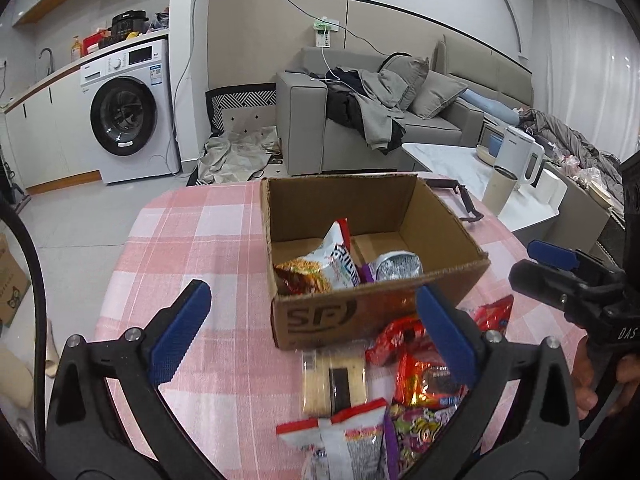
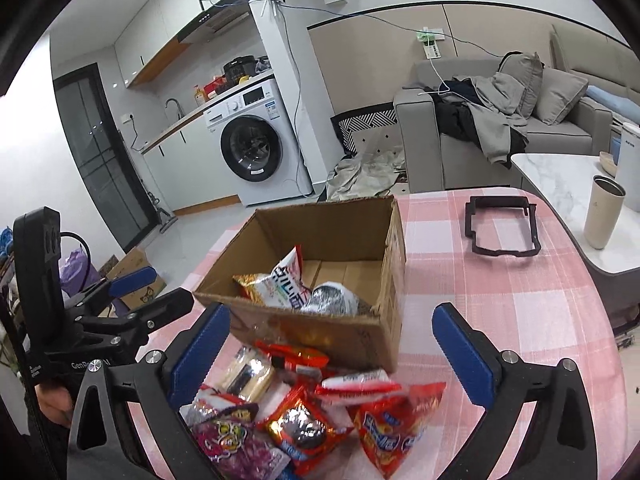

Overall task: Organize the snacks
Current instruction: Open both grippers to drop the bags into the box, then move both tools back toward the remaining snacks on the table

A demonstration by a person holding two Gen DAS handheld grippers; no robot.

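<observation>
Left wrist view
Left gripper [image 1: 316,328]: jaws spread wide, nothing between the blue pads; it hangs over the near part of the table.
Cardboard box [image 1: 440,280]: open-topped, on the pink checked tablecloth [image 1: 200,240], just beyond the fingertips.
In the box: a white and orange snack bag [image 1: 320,268] leaning up, a silver packet [image 1: 398,266] to its right.
Loose snacks [image 1: 404,384]: a heap on the cloth touching the box's near wall; cracker pack [image 1: 334,382], red and orange packets, a purple one.
Right gripper [image 1: 560,270]: seen at the right edge, a hand [image 1: 600,376] on its handle.

Right wrist view
Right gripper [image 2: 330,350]: jaws wide apart, holding nothing, above the heap.
Loose snacks [image 2: 312,412]: between and below the pads, against the box.
Cardboard box [image 2: 332,332]: ahead, the same two packets inside.
Black frame [image 2: 502,226]: flat on the cloth, right of the box, apart from it.
Left gripper [image 2: 140,288]: at the left edge, jaws parted.
</observation>
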